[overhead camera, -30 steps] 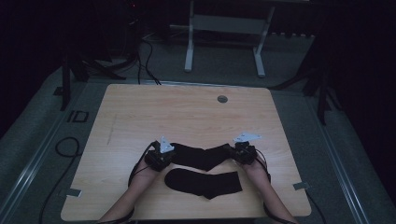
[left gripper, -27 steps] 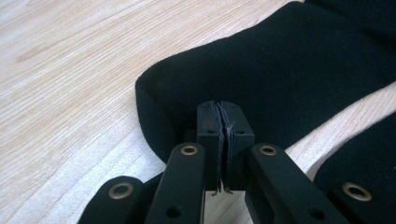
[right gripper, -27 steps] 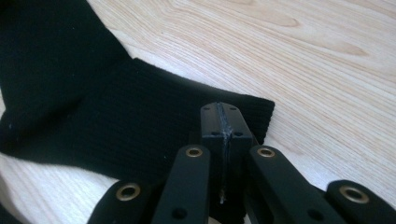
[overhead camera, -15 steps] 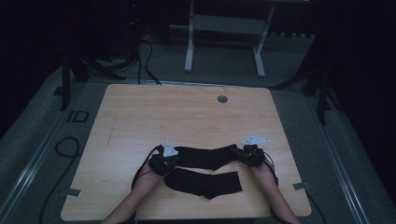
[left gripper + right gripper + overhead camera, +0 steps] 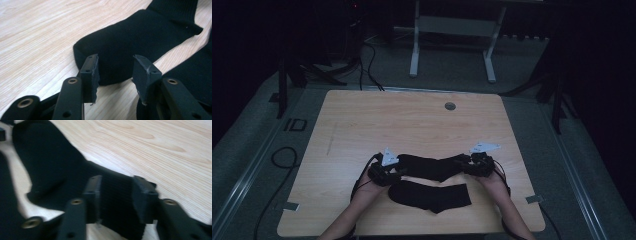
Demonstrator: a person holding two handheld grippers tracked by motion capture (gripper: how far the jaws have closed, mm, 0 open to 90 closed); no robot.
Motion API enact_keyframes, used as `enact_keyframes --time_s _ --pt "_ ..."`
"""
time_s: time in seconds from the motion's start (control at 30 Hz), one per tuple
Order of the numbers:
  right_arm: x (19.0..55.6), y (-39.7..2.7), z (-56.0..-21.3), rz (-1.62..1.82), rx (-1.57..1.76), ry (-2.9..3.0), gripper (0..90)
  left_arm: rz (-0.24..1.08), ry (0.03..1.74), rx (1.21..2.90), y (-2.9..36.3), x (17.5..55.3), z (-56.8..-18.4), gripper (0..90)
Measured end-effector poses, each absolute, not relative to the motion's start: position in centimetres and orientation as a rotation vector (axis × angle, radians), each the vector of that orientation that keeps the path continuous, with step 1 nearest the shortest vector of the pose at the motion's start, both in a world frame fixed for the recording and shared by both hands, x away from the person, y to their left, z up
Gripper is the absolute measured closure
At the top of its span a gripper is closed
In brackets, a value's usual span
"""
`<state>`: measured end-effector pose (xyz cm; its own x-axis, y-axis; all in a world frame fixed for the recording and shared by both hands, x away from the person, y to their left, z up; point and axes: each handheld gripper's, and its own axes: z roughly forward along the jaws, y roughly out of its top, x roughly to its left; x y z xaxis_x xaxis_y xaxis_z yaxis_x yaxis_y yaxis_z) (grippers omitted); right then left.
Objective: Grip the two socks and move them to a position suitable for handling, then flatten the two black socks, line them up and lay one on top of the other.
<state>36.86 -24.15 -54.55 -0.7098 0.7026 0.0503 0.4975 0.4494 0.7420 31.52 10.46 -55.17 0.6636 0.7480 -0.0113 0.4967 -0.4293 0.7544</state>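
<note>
Fingers, high view: left gripper (image 5: 393, 172) at the left end of the upper black sock (image 5: 432, 166), right gripper (image 5: 468, 164) at its right end; finger gap not readable from here. The upper sock lies stretched between them on the wooden surface (image 5: 412, 125); a second black sock (image 5: 430, 195) lies just nearer the person.

Fingers, left gripper view: parted, having just been opening; the upper sock's rounded end (image 5: 130, 40) sits between and beyond the fingers (image 5: 90, 75), pads not pressing it. Second sock at right edge (image 5: 197, 75).

Fingers, right gripper view: likewise parted, just opened; upper sock (image 5: 62, 170) lies slack between them, unpinched.
</note>
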Motion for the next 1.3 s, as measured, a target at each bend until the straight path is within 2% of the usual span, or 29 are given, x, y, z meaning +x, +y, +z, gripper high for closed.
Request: enact_keyframes --time_s 0.13,0.17,0.23,0.3,0.43,0.47,0.5,0.53,0.7,0.9,1.0,1.13,1.17,1.3 --pt "36.4 -24.1 -53.9 1.138 1.004 2.445 43.3 0.419 0.964 2.11 11.4 31.2 -54.9 50.0" --pt "36.3 -24.1 -53.8 1.145 1.002 2.446 42.7 0.416 0.968 2.105 11.6 31.1 -54.9 47.6" --pt "36.2 -24.2 -53.6 1.165 1.0 2.447 37.6 0.414 0.976 2.095 12.2 30.9 -54.8 47.5" --pt "36.0 -24.4 -53.5 1.182 1.003 2.463 30.1 0.39 0.987 2.076 12.6 30.6 -54.7 42.5" --pt "35.3 -24.7 -53.3 1.163 1.025 2.447 23.1 0.344 0.979 2.069 13.1 29.9 -54.5 34.9" --pt "35.0 -24.8 -53.2 1.16 1.022 2.445 24.6 0.349 0.98 2.072 13.2 29.7 -54.4 34.8" --pt "34.8 -25.0 -53.1 1.157 1.029 2.466 30.4 0.35 0.983 2.078 13.2 29.5 -54.3 34.8" --pt "34.6 -25.1 -53.0 1.164 1.049 2.489 27.5 0.338 0.978 2.08 13.2 29.3 -54.2 34.8" --pt "32.4 -25.8 -52.3 1.202 1.06 2.475 28.5 0.289 0.948 2.112 13.0 28.4 -53.9 34.9" --pt "29.7 -26.2 -52.7 1.158 1.092 2.473 34.2 0.254 0.943 2.142 12.8 27.8 -54.4 37.0" --pt "28.6 -26.4 -53.3 1.14 1.112 2.466 40.7 0.236 0.948 2.16 12.6 27.7 -55.0 39.3" --pt "28.2 -26.6 -54.0 1.103 1.142 2.453 44.0 0.216 0.957 2.18 12.4 27.6 -55.8 42.5" --pt "28.2 -26.7 -54.4 1.103 1.158 2.462 47.8 0.21 0.955 2.181 12.4 27.6 -55.9 46.1" --pt "28.3 -26.4 -55.1 1.071 1.162 2.465 53.0 0.209 0.962 2.183 12.3 27.6 -56.3 53.1"
